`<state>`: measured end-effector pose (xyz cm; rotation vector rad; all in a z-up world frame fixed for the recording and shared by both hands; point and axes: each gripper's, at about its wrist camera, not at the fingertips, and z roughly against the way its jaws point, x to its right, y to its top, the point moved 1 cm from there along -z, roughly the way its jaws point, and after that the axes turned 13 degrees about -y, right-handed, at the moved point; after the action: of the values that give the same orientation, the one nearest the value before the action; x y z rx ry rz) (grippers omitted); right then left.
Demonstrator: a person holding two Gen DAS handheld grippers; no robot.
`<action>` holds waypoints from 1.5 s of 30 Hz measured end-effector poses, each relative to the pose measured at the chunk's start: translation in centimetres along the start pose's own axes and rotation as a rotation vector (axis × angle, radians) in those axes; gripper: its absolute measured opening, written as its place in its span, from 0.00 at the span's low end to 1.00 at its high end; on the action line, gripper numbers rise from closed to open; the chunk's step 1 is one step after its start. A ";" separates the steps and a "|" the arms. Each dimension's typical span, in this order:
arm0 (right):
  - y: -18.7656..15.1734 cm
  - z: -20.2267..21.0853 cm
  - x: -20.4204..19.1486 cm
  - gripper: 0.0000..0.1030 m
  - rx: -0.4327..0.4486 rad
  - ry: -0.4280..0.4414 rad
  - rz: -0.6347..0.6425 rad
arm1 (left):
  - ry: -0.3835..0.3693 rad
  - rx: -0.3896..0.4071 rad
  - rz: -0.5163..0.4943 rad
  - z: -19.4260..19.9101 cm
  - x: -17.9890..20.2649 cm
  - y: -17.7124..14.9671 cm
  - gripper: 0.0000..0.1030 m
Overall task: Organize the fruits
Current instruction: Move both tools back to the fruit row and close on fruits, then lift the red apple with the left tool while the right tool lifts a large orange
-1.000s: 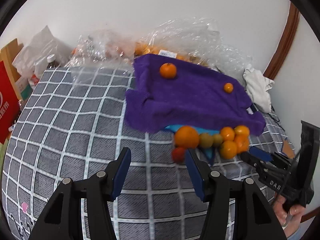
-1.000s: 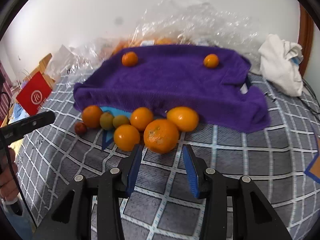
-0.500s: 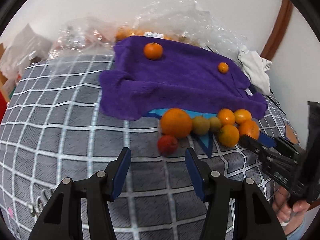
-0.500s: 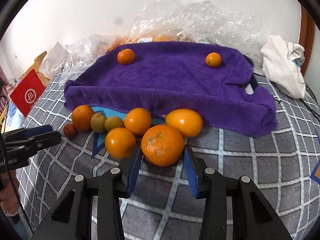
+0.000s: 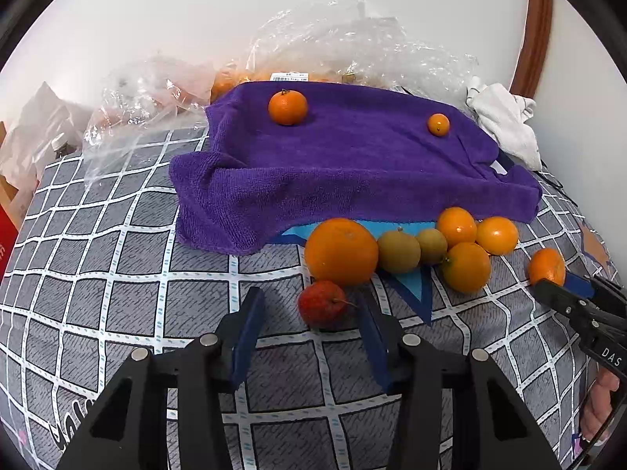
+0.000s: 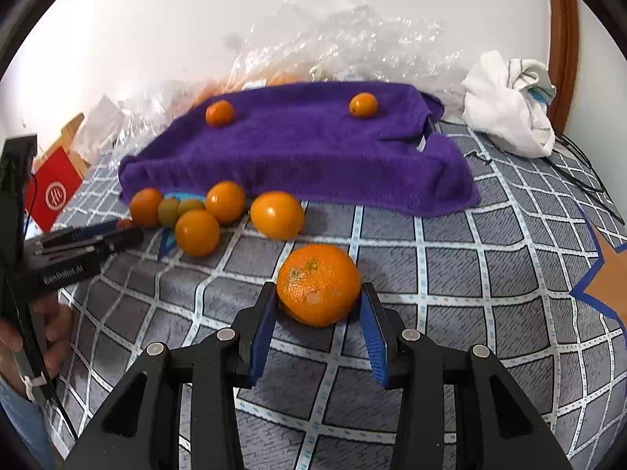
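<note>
Here, a blemished orange [image 6: 318,284], seemingly gripped between blue fingers [image 6: 261,323].

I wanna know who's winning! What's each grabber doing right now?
Left gripper: open, jaws either side of the red fruit, not gripping it.
Right gripper: shut on the orange.

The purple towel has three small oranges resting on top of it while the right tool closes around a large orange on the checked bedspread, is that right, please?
Not quite: the purple terry towel carries two small oranges, one on the left and one on the right, as the right wrist view shows. The rest holds: the right tool grips the large orange on the grey checked bedspread.
</note>
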<state>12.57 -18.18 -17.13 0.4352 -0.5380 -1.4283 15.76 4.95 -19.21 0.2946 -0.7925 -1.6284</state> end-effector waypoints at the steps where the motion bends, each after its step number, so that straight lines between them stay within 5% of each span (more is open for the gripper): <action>1: -0.1 0.0 0.0 0.40 0.002 -0.002 -0.001 | -0.003 0.001 0.000 0.0 0.0 0.0 0.44; 5: -0.2 0.2 0.1 0.40 0.011 0.014 -0.010 | -0.061 0.017 0.022 0.2 -0.3 0.0 0.23; 10: -0.2 0.0 0.6 0.40 0.003 0.029 -0.028 | -0.151 0.057 0.120 0.8 -1.9 -0.3 0.23; 28: -0.5 1.4 1.6 0.40 0.076 0.050 -0.086 | -0.138 0.237 0.093 4.2 -1.3 -0.8 0.23; 45: -0.8 2.2 2.1 0.40 0.112 0.092 -0.121 | -0.152 0.275 0.076 5.0 -0.7 -0.8 0.23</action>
<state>10.74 -20.31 -15.60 0.6293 -0.5262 -1.4905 12.32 7.30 -16.24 0.3334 -1.1343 -1.4827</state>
